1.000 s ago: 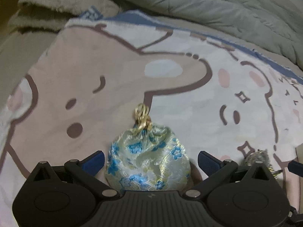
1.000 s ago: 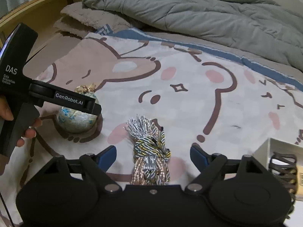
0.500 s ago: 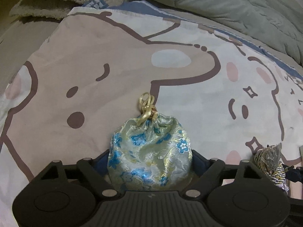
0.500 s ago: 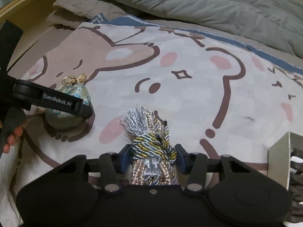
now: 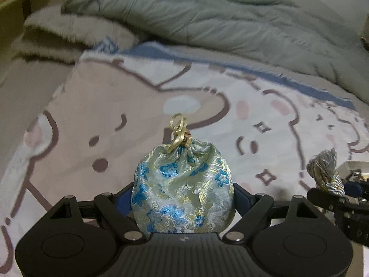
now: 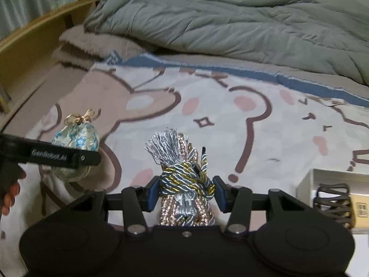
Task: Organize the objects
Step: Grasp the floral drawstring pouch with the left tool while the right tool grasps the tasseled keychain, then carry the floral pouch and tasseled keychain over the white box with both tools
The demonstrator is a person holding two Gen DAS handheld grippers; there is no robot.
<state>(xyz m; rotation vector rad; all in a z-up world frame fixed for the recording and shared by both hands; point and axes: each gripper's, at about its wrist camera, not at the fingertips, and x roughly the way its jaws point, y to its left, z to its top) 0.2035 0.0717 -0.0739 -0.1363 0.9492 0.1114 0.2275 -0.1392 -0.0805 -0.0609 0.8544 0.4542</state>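
Left wrist view: the left gripper (image 5: 182, 194) pinches a brocade drawstring pouch (image 5: 182, 187) between its blue pads, one pressed to each side. The pouch is pale gold with blue flowers and stands upright, its gold ribbon loop (image 5: 178, 124) at the top. It appears held above the cartoon-print blanket (image 5: 138, 97) that covers the bed. Behind lies a rumpled grey-green comforter (image 5: 219, 16), with a folded fuzzy beige blanket (image 5: 69, 34) to its left. At the right edge, the right gripper holds a tasselled cord bundle (image 5: 325, 170).

Right wrist view: the right gripper (image 6: 186, 189) is clamped on the cord bundle (image 6: 184, 180), a knot of grey, gold and pink twisted cords with a silver tassel fanning upward; the blue pads (image 6: 154, 192) press its wrapped middle from both sides. To the left, the left gripper (image 6: 76, 161) carries the pouch (image 6: 76, 138), and fingertips (image 6: 10, 198) of the person's hand show at the frame edge. At the lower right sits an open white box (image 6: 309, 184) holding a dark claw hair clip (image 6: 332, 200). A wooden bed frame (image 6: 34, 39) curves along the upper left.
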